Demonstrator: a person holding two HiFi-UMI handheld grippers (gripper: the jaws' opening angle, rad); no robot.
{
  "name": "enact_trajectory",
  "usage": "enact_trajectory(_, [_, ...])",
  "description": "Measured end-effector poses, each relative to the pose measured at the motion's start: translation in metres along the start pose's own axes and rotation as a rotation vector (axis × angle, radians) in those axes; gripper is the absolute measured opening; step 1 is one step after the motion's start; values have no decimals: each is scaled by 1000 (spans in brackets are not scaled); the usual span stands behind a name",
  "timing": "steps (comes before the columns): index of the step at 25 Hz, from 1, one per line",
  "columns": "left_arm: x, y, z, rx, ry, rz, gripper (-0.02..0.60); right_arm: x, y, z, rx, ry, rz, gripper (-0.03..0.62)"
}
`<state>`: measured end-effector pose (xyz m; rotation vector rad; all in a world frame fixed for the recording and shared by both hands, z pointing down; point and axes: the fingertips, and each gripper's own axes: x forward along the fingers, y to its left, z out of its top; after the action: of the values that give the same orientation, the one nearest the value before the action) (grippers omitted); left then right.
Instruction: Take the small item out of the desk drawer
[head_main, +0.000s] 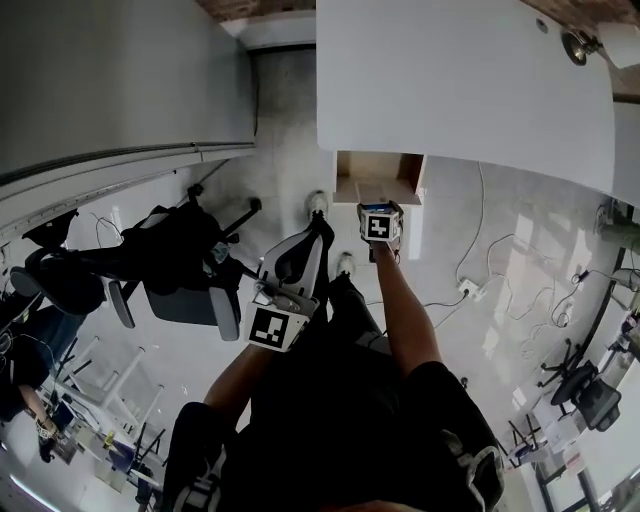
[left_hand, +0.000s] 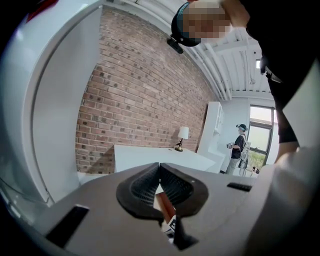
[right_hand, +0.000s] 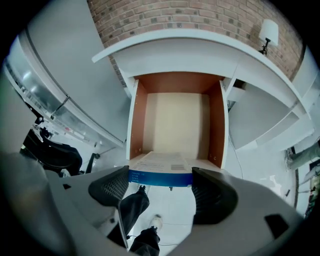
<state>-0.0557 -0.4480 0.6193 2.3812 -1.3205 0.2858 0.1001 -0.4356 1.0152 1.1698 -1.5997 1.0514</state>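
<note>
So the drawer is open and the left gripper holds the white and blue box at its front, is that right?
No, the right gripper holds the white and blue box at the front of the open drawer; the right gripper view shows it between those jaws.

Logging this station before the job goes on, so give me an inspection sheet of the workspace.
Surface: white desk, bare but for a lamp.
Job's things: drawer open; box at its front.
Clutter: nothing seen.
Tools: right tool shut on box; left tool shut, empty.
Cables: power strip on floor, right of drawer.
Surroundings: chairs at left; brick wall behind desk.
</note>
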Motion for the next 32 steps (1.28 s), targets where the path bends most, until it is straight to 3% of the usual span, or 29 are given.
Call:
enact_trajectory(6, [-61, -46, 25, 20, -156, 27, 9, -83, 14, -14, -7, -109, 36, 385])
enact_trajectory(17, [-151, -140, 39, 93, -282, 70, 9, -239, 20, -40, -72, -413, 123, 385])
enact_trajectory(23, [-177, -160, 46, 117, -294, 71, 9, -312, 22, -48, -71, -566, 142, 385])
enact_trajectory(32, [-195, -148, 69, 88, -320, 42, 9, -444, 51, -28, -72, -837, 101, 385])
